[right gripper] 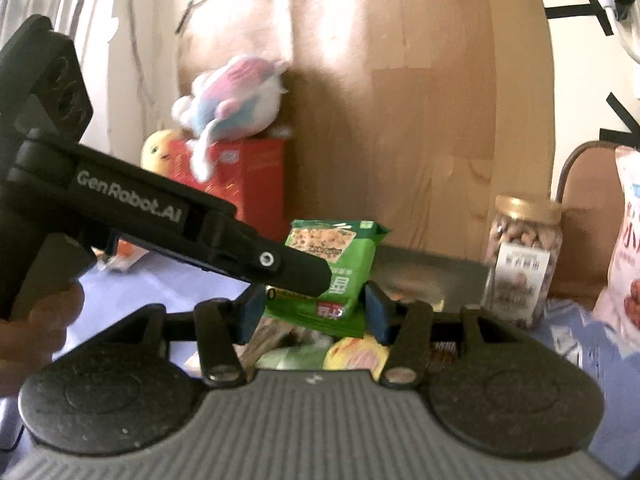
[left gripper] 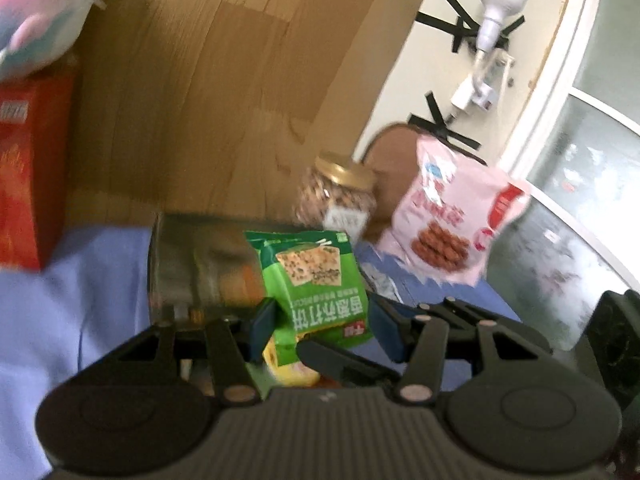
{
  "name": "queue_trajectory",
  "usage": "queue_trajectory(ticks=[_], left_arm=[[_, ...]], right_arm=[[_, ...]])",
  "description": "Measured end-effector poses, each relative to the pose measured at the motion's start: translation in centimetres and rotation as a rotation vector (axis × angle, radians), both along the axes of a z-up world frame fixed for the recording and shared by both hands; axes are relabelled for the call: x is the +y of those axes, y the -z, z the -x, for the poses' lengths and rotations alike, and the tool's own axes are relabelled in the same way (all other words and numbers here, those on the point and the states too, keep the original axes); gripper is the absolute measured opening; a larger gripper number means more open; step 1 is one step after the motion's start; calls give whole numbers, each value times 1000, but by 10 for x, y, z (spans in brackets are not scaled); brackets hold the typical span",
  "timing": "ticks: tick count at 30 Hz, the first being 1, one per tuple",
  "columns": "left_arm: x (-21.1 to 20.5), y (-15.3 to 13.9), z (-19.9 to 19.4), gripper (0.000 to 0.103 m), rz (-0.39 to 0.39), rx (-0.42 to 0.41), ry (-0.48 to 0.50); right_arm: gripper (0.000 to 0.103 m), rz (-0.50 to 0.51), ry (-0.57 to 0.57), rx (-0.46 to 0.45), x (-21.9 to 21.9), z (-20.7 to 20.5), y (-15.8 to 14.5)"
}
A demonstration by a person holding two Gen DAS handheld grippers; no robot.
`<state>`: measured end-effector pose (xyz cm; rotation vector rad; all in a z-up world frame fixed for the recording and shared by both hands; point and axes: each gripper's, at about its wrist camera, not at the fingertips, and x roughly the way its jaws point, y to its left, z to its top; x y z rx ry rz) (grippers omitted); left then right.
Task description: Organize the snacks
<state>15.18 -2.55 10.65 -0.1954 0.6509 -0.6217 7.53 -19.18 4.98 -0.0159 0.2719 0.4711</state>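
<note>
Green soda-cracker packet (left gripper: pixel 316 280): held aloft over the heap of loose snacks, presumably for sorting. My left tongs (left gripper: pixel 324 324) are clamped on it across its width. My right tongs (right gripper: pixel 314 308) flank its lower end with both pads; I cannot tell if they pinch, so possibly a handover.

Count: one green packet, one gold-lidded nut jar (left gripper: pixel 340 196), one pink biscuit bag (left gripper: pixel 448 216), one red box (left gripper: pixel 28 184) with one plush toy (right gripper: pixel 236 100) on top. Wrappers below are too blurred to count.
</note>
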Motion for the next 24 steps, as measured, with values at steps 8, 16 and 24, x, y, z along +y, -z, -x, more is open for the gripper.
queue_trajectory(ticks=[8,16,24], left_arm=[[-15,15,-54,53,-25,13,-117],[59,15,3,56,75,-26,-132],[87,68,42,57,148,108,-145]], right_arm=[[68,-67,135,87,-4,-64,8],[68,-192,82,130,-45,-2,22],[60,-229,115,263,-50,23,51]])
